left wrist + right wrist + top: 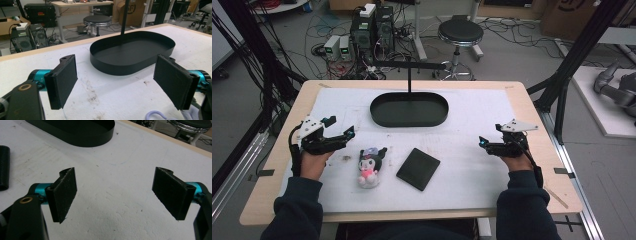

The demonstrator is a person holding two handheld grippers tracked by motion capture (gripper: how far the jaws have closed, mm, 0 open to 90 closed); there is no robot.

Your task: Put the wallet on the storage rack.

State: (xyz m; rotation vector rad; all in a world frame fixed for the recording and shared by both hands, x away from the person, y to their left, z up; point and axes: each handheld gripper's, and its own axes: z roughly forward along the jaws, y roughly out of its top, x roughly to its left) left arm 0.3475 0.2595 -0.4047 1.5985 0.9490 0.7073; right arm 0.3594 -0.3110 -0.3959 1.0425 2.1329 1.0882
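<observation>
high view: the left gripper point(343, 131) hovers with jaws spread and nothing between them, just beside a small plush doll point(370, 167) with black ears and a pink body. the doll lies on the white tabletop point(472, 125), near the front edge, and a flat black pad point(418, 168) lies just to its right, apart from it. the right gripper point(484, 143) hangs well off to the other side, jaws released and empty. the black oval tray point(409, 109) sits further back, in the middle.

left gripper view: both black jaws stand wide with bare tabletop between them. the tray point(130, 62) lies ahead. a pale loop and a bit of soft fabric of the doll point(160, 115) peek in at the bottom edge, below the jaws.

right gripper view: the jaws are parted over bare white surface, with the tray's wall point(82, 138) at the top and a dark edge of the pad point(3, 167) at the left.

the doll looks light, soft and squashy, not fragile or slippery. a pinch across its rounded middle or head should hold best. the thin ears would likely just fold. the pad looks stiff and thin, harder to get under.
</observation>
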